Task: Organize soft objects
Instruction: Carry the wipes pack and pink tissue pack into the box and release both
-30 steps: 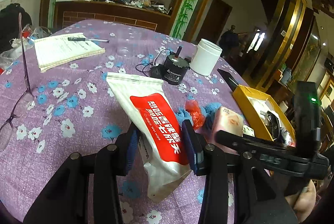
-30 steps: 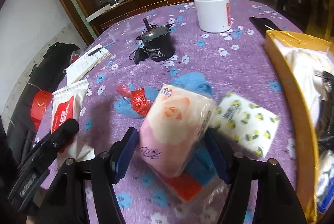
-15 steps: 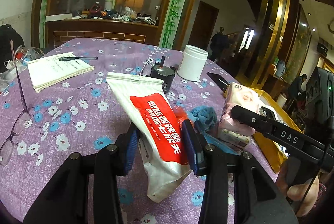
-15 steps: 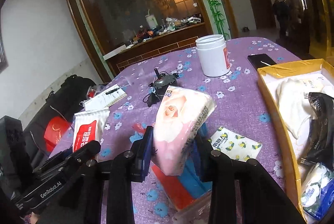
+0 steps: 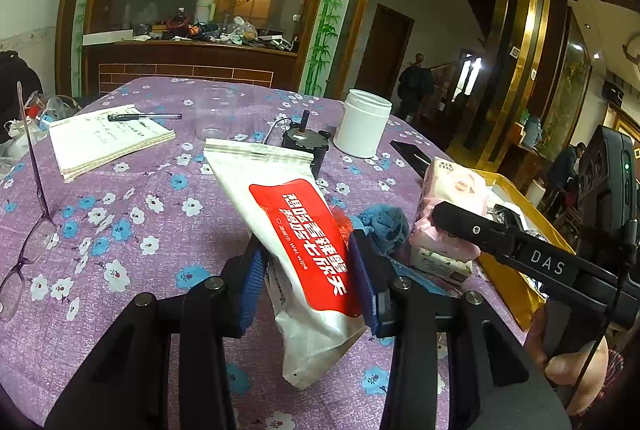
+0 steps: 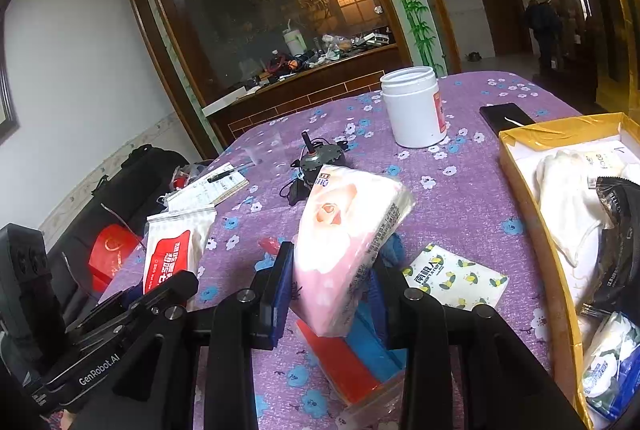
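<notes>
The left hand-held gripper [image 5: 306, 278] is closed on the white-and-red wet-wipe pack [image 5: 298, 242], gripping it near its lower end and holding it clear of the desk [image 5: 132, 226]; the right hand-held gripper [image 6: 330, 294] is clamped on the pink tissue pack [image 6: 344, 242], likewise lifted. Both packs look picked up and in carry, so the next move likely calls for swinging each rightward over the yellow box [image 6: 532, 226] at the desk's right edge and opening the jaws above a free spot among the soft items already inside. A lemon-print tissue pack [image 6: 456, 278] lies on the cloth beside the box. The desk wears a purple flowered cloth; a notebook [image 5: 108, 141] sits toward its far left, a white jar [image 5: 362, 123] toward the far edge, with a wood-framed glass partition behind.
</notes>
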{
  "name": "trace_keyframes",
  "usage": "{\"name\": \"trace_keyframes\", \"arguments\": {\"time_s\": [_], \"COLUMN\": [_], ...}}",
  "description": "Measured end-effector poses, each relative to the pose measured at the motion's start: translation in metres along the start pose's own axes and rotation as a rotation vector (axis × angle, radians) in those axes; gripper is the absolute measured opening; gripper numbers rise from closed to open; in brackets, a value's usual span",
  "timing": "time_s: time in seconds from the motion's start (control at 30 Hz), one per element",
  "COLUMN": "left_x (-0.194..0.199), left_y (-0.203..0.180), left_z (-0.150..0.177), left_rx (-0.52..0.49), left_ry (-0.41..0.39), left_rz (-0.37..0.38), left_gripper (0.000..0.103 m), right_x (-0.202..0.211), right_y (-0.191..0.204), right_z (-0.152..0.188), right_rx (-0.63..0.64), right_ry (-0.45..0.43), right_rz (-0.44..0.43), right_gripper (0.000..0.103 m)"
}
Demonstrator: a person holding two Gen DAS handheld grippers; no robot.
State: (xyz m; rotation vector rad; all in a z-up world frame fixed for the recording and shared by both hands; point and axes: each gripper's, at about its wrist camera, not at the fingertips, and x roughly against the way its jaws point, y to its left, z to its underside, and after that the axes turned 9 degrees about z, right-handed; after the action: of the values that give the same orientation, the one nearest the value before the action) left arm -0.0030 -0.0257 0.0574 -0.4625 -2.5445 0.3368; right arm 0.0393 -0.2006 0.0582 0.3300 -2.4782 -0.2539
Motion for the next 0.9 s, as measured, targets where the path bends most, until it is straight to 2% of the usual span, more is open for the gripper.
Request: {"name": "trace_keyframes", "arguments": {"time_s": [0.47,0.7,0.9], "left_x": [0.0,-0.001,-0.004], "left_y": [-0.006,-0.02,-0.046], "left_z": [0.001,0.0,-0.008], "left_rx": [-0.015,-0.051,-0.066], "left_ry": [0.006,0.026,0.044], "left_rz": [0.021,0.029,0.082], "left_gripper": [0.039,0.039,0.039], "right_x": [0.012,0.042,0.068], "right_y": [-0.014,-0.029,-0.06], "right_z": [-0.008,-0.019,-0.028], "right_rx": [-0.06,-0.087,-0.13], "right_ry": [-0.041,-0.096,-0.103], "right_rz": [0.0,-0.018,-0.014], "right_gripper": [0.035,0.035,0.035]}}
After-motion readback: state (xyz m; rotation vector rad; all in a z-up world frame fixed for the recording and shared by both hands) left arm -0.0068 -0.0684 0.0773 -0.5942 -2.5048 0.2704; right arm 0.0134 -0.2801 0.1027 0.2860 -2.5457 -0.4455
